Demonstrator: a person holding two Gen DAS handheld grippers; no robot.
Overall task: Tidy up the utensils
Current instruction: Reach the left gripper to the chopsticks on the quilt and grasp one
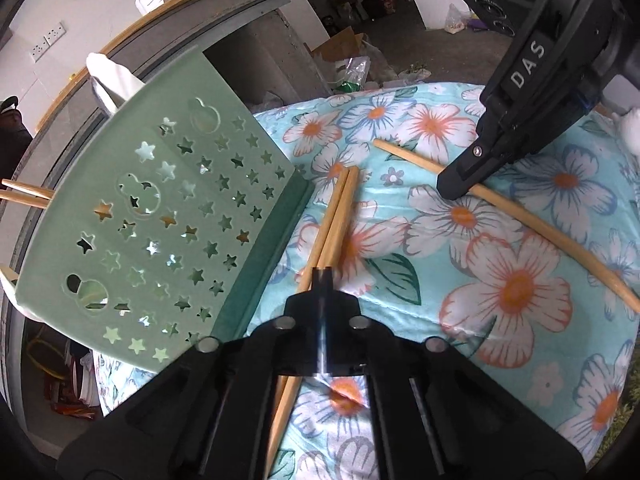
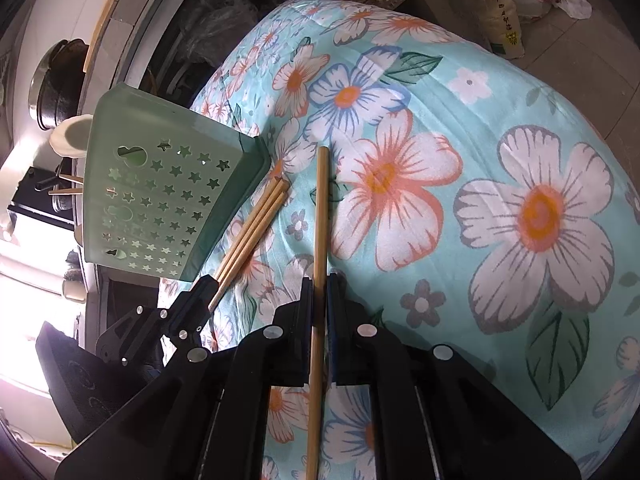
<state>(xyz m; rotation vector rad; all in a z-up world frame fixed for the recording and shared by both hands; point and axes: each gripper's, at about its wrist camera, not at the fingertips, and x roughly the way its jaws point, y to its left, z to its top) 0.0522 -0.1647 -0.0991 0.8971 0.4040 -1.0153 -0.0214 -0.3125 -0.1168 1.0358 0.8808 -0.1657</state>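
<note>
A bundle of three wooden chopsticks (image 1: 340, 208) lies on the floral cloth beside the green holder (image 1: 160, 216), a plastic one with star cut-outs lying on its side. My left gripper (image 1: 322, 276) is shut on this bundle partway along it. The right wrist view shows the same bundle (image 2: 252, 228) running from the left gripper (image 2: 208, 284) toward the holder (image 2: 160, 184). A single chopstick (image 2: 320, 220) sits between the pads of my right gripper (image 2: 320, 284), which is shut on it. In the left wrist view that gripper (image 1: 450, 190) holds the single chopstick (image 1: 520, 216) slanted just over the cloth.
The floral cloth (image 1: 500, 280) covers a rounded, padded surface. Chopstick ends (image 1: 24, 196) and white utensils (image 1: 108, 76) stick out of the holder's far side. A grey counter (image 1: 240, 4) stands behind, and bags (image 2: 500, 12) lie on the floor beyond.
</note>
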